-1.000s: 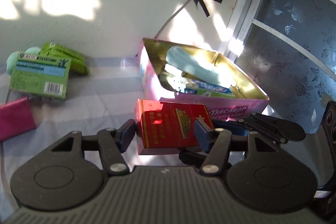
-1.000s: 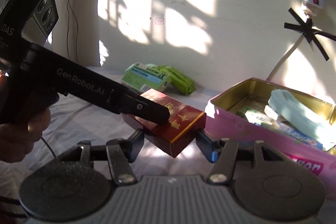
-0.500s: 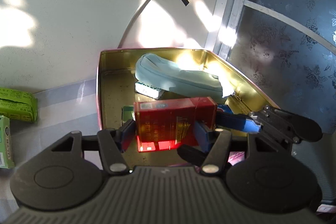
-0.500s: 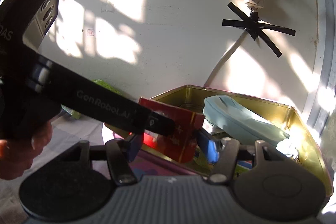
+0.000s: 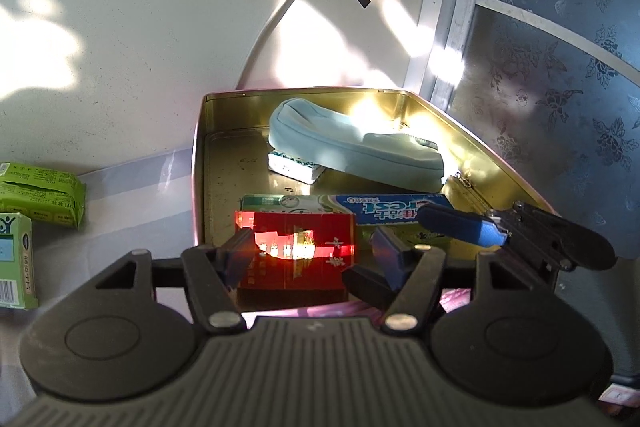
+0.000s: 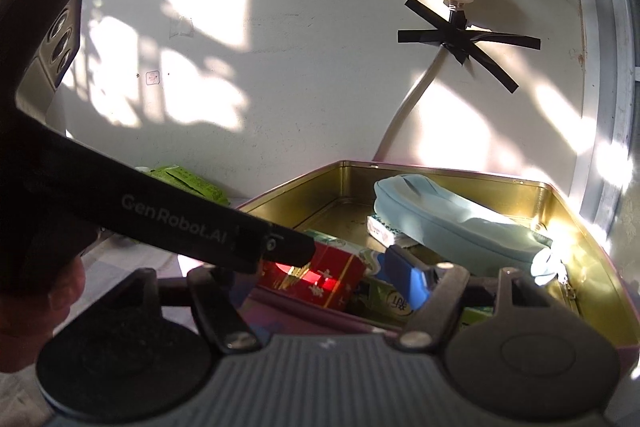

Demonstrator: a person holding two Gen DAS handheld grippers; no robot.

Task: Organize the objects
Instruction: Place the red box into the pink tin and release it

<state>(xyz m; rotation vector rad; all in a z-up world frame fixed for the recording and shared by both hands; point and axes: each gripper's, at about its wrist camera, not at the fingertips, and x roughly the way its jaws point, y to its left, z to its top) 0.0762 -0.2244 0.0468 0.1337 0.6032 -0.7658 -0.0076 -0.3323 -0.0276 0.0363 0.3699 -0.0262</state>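
A red box (image 5: 296,251) lies inside the open gold tin (image 5: 198,163), against its near wall. My left gripper (image 5: 308,255) straddles the box with its jaws opening; a gap shows between the box and the right-hand finger (image 5: 386,259). My right gripper (image 6: 320,275) also straddles the red box (image 6: 320,279) with its jaws opening, and its blue finger (image 6: 408,279) stands clear of it. Its other finger is hidden behind the left gripper's black arm (image 6: 180,223). In the left wrist view the right gripper's blue finger (image 5: 460,227) reaches in over the tin's right side.
The tin also holds a light blue pouch (image 5: 356,151), a toothpaste carton (image 5: 380,209) and a small white box (image 5: 294,167). Green packs (image 5: 40,195) and a green-and-blue box (image 5: 14,259) lie on the cloth to the left. The wall with a taped cable stands right behind.
Both grippers carried the red box from in front of the tin over its wall and down inside. Both pairs of jaws have since spread away from the box.
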